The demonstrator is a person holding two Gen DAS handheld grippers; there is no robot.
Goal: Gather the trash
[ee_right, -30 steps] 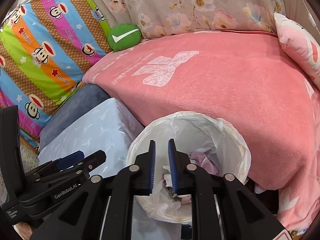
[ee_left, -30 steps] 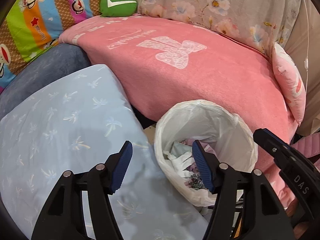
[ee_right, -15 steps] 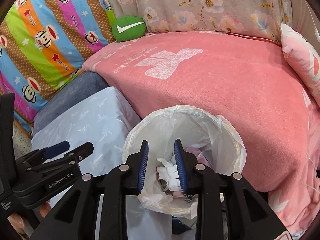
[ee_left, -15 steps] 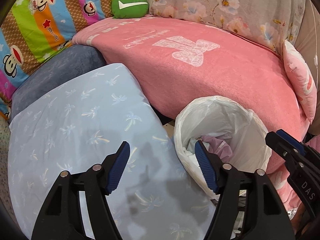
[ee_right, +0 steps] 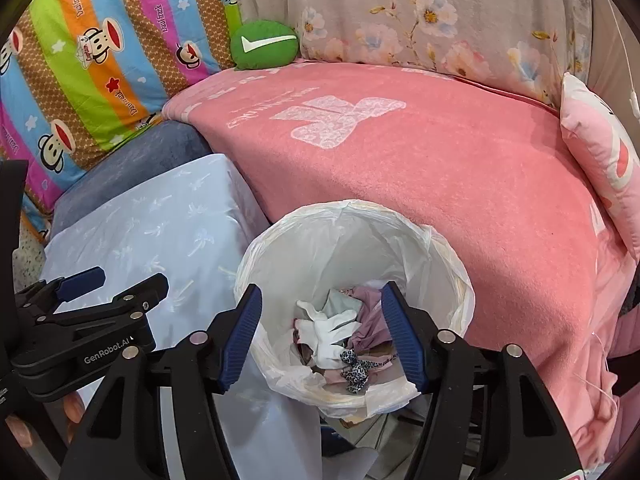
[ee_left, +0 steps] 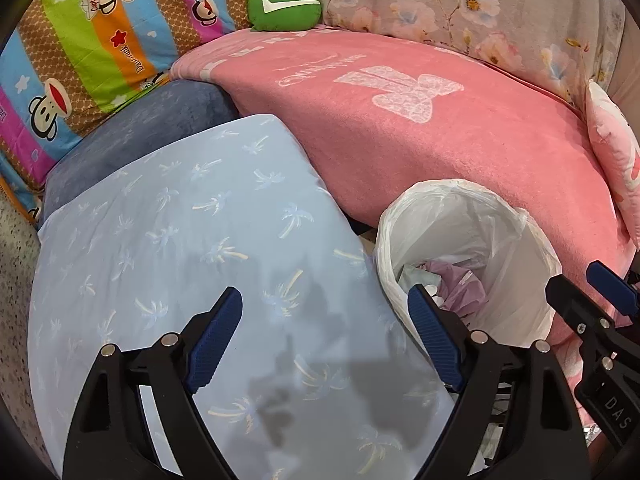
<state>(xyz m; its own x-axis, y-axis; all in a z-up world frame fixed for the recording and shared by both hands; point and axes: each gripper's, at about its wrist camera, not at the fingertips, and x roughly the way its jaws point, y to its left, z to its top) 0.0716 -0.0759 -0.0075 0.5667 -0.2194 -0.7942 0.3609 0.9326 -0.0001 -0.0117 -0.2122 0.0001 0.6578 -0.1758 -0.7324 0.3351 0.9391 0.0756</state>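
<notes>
Right wrist view: both tongs spread, empty; lined bin base hidden behind crumpled trash.

A bed is covered by a pink blanket printed with a pale bow motif. Behind it, a grey floral fabric is draped upright. To the left, a striped, brightly coloured monkey-print cloth is hung. A green round cushion is set in the corner between them. A pink pillow is propped at the right. A light blue palm-print cover is spread beside a dark blue cushion. Speckled floor is seen at the left edge.
</notes>
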